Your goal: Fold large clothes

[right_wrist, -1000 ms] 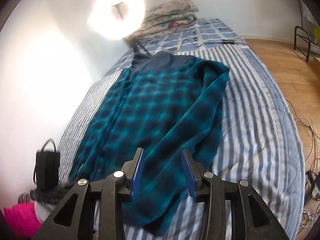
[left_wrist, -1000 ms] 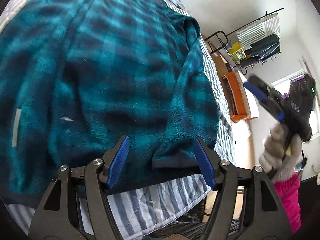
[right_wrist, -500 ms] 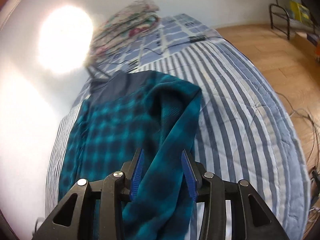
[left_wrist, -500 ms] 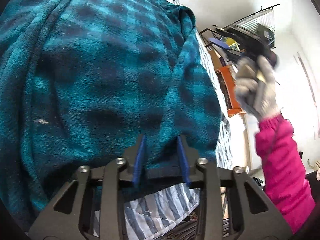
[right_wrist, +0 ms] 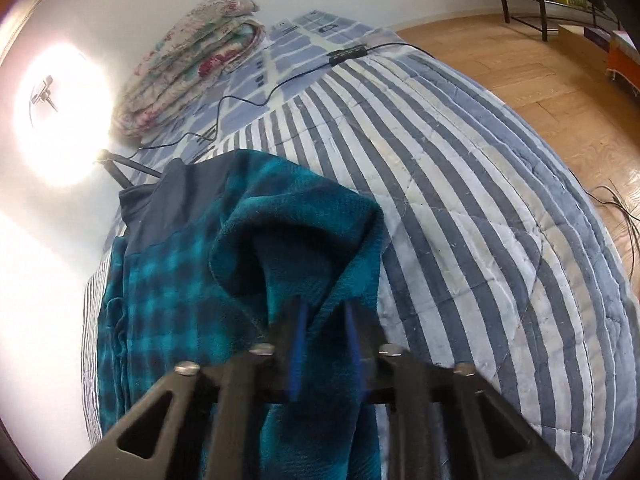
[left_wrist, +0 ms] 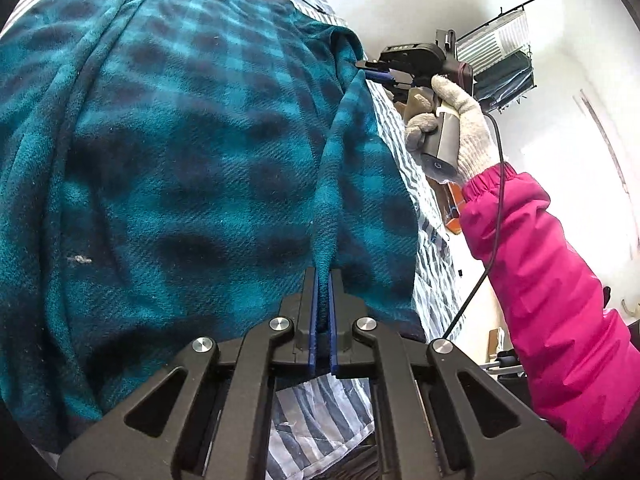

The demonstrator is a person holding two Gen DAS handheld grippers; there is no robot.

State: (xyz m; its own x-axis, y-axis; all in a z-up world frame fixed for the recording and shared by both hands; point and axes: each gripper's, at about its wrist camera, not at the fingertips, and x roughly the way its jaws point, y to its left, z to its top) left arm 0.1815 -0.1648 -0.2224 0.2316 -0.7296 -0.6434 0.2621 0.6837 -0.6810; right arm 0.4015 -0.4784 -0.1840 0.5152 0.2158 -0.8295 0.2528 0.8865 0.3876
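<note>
Left gripper (left_wrist: 323, 312) is pinching the teal plaid shirt's (left_wrist: 192, 168) near sleeve cuff tight on the striped bed (right_wrist: 460, 208) while right gripper (right_wrist: 325, 344) is closing on the far shoulder fold, risking slipping thick fleece.

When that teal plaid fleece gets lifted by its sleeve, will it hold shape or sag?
The teal plaid fleece will probably sag: it bunches into soft ridges where the left gripper pinches it. It looks thick, so likely fairly heavy. The right gripper is closing around a sleeve fold, whose nap should resist slipping.
</note>
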